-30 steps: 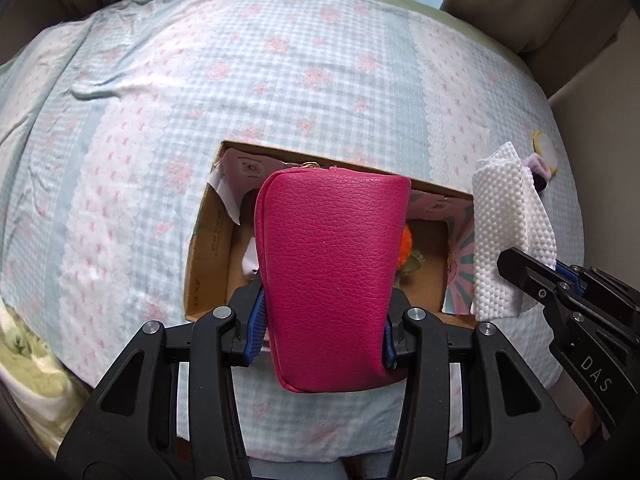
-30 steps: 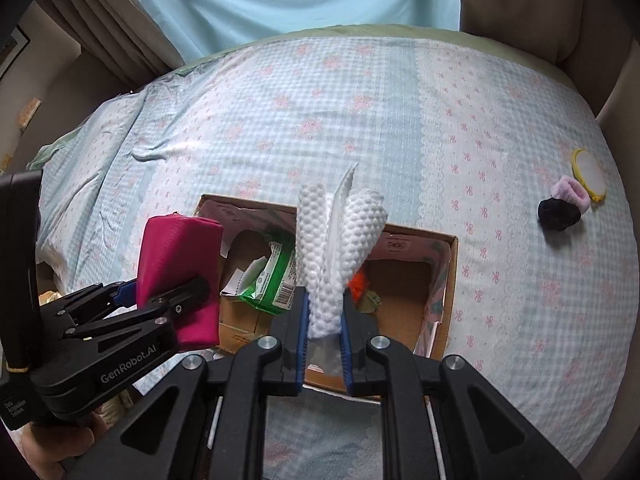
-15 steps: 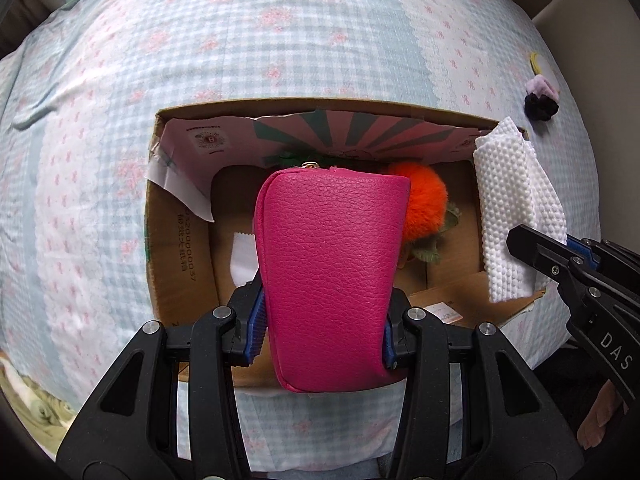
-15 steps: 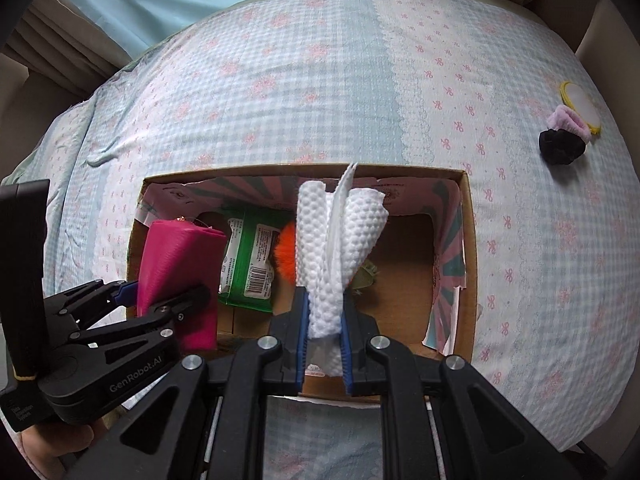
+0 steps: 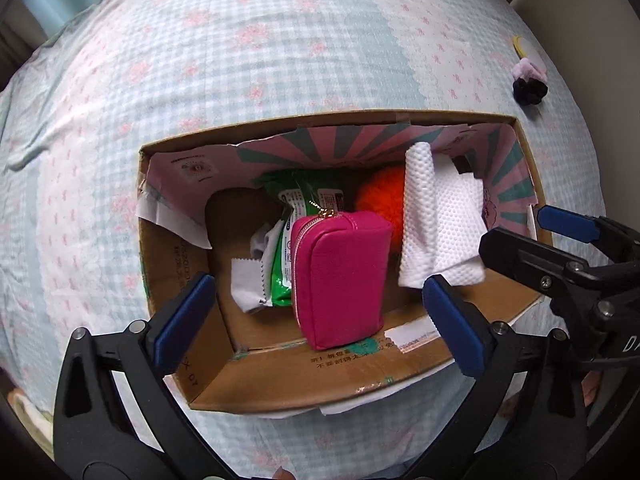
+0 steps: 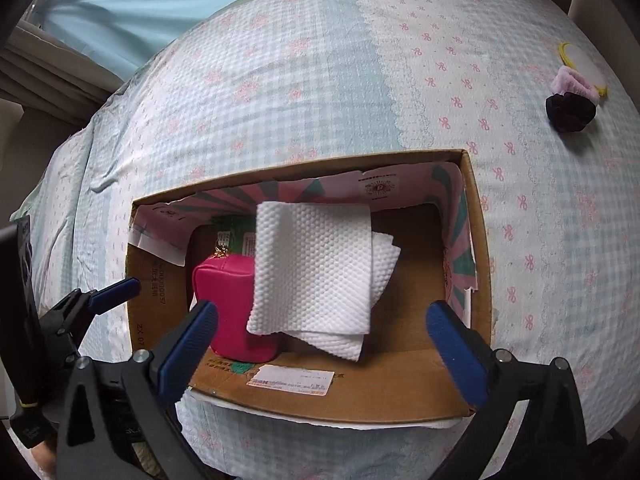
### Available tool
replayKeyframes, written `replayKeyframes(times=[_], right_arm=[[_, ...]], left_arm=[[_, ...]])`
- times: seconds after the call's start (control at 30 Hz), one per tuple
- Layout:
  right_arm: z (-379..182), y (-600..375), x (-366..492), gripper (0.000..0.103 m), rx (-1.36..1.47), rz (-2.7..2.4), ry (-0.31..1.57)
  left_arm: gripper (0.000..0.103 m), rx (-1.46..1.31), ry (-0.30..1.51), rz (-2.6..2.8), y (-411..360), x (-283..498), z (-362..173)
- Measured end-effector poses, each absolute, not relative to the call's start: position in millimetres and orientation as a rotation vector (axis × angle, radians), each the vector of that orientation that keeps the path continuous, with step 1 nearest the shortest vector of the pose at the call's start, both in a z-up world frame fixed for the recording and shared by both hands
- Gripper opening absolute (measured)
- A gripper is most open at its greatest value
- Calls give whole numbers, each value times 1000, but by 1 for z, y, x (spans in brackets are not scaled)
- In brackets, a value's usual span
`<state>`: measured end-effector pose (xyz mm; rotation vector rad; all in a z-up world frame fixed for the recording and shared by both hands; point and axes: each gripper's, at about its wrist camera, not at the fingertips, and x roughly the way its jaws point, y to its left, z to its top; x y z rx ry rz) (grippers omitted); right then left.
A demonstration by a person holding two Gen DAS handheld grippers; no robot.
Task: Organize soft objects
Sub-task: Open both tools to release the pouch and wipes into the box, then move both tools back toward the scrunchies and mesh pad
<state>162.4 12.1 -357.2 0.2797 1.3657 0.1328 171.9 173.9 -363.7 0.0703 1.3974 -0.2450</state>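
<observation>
Pink pouch (image 5: 340, 280), white dimpled cloth (image 6: 316, 268), orange pompom (image 5: 380, 192), brown box (image 5: 280, 376) w/ pink-teal striped lining

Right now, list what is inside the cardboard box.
Inside the cardboard box: a pink pouch, a green wipes pack, an orange pompom and a white textured cloth. The cloth and pouch hide whatever lies beneath.

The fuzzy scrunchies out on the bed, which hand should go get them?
Right, probably. The scrunchies lie on the bedspread past the box's right wall, the side the right gripper hangs over. The left gripper is farther away. Both jaws are opening, holding nothing.
</observation>
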Motion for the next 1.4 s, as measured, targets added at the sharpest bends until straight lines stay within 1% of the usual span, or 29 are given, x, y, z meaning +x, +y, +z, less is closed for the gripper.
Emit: replayKeyframes(times=[0.2, 0.43, 0.63, 0.8, 1.07, 1.23, 1.4], right_arm=[[-359, 9, 161, 103, 274, 109, 1378], [-349, 15, 154, 103, 252, 113, 1350], [-323, 18, 145, 103, 228, 125, 1330], [-284, 19, 133, 103, 172, 120, 1283], [-205, 1, 107, 103, 95, 100, 1165], [-160, -29, 91, 103, 21, 56, 1070], [-127, -79, 79, 103, -1, 22, 1000]], left_arm=[[103, 86, 1419, -232, 185, 164, -369], [103, 71, 1410, -221, 193, 159, -360], [103, 53, 1379, -217, 199, 152, -340], [103, 31, 1343, -205, 201, 142, -308], [103, -9, 1247, -144, 200, 118, -240], [103, -51, 1169, -115, 185, 103, -196], [103, -56, 1054, -61, 150, 91, -154]])
